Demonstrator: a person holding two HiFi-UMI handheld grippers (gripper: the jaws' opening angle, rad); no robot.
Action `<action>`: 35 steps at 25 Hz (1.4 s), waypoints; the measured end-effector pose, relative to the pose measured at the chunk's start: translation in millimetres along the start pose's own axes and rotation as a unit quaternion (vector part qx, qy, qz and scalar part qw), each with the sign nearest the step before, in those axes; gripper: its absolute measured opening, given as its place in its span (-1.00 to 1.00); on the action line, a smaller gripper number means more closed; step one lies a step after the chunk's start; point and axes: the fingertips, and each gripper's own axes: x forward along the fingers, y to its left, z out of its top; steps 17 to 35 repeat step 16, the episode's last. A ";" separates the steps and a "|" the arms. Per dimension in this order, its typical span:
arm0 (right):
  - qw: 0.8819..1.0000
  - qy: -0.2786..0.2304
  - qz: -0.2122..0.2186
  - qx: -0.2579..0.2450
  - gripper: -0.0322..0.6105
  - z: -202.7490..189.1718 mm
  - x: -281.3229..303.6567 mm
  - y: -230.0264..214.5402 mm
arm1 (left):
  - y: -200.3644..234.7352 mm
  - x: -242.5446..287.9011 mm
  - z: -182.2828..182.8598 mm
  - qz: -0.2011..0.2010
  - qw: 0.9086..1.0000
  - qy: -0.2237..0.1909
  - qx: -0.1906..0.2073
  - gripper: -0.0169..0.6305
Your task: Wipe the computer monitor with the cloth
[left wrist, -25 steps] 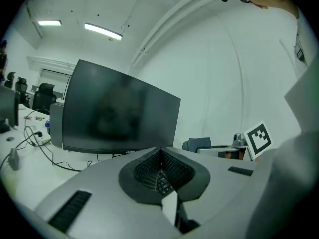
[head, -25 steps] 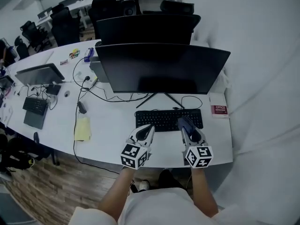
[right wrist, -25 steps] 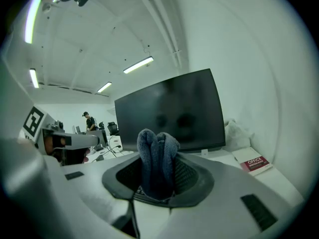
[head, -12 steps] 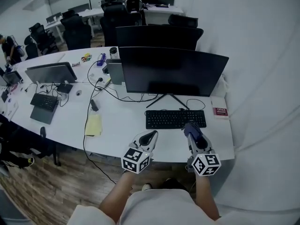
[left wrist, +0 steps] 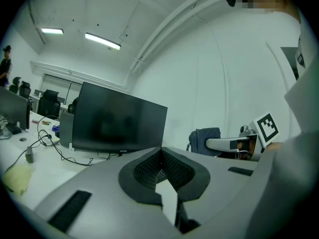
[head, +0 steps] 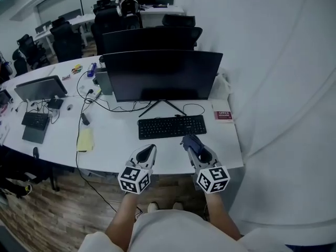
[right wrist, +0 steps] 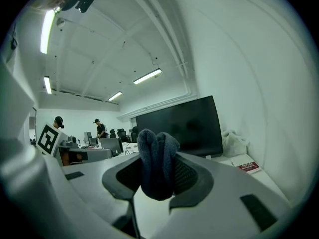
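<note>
The black computer monitor [head: 163, 73] stands on the white desk [head: 113, 140], screen dark, with a black keyboard [head: 172, 126] in front of it. My right gripper [head: 193, 144] hovers over the desk's front edge, shut on a folded dark blue cloth [head: 190, 142]. The cloth [right wrist: 157, 161] bulges up between the jaws in the right gripper view, with the monitor [right wrist: 182, 125] beyond it. My left gripper [head: 148, 151] is level with it to the left, shut with nothing in it. In the left gripper view the monitor [left wrist: 117, 121] is ahead and the cloth [left wrist: 202, 140] shows at right.
A second monitor [head: 149, 37] stands back to back behind the first. A red and white box [head: 222, 115] lies right of the keyboard, a yellow cloth [head: 85, 139] and cables [head: 92, 96] to the left. A white curtain [head: 278, 88] hangs close on the right. Office chairs [head: 65, 38] stand further back.
Both grippers have drawn back from the keyboard to the desk's front edge. The head view has shifted, so the monitor sits further left in it. The cloth stays in the right gripper.
</note>
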 end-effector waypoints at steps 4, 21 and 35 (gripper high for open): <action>1.000 -0.002 -0.002 -0.001 -0.45 2.7 -16.6 -8.3 | -19.3 2.4 -1.7 0.001 1.000 0.005 0.003 -0.92; 1.000 0.002 0.008 -0.002 -0.45 -3.2 -33.4 -4.8 | -31.2 -11.3 -1.1 0.011 1.000 0.006 0.010 -0.92; 1.000 0.002 0.008 -0.002 -0.45 -3.2 -33.4 -4.8 | -31.2 -11.3 -1.1 0.011 1.000 0.006 0.010 -0.92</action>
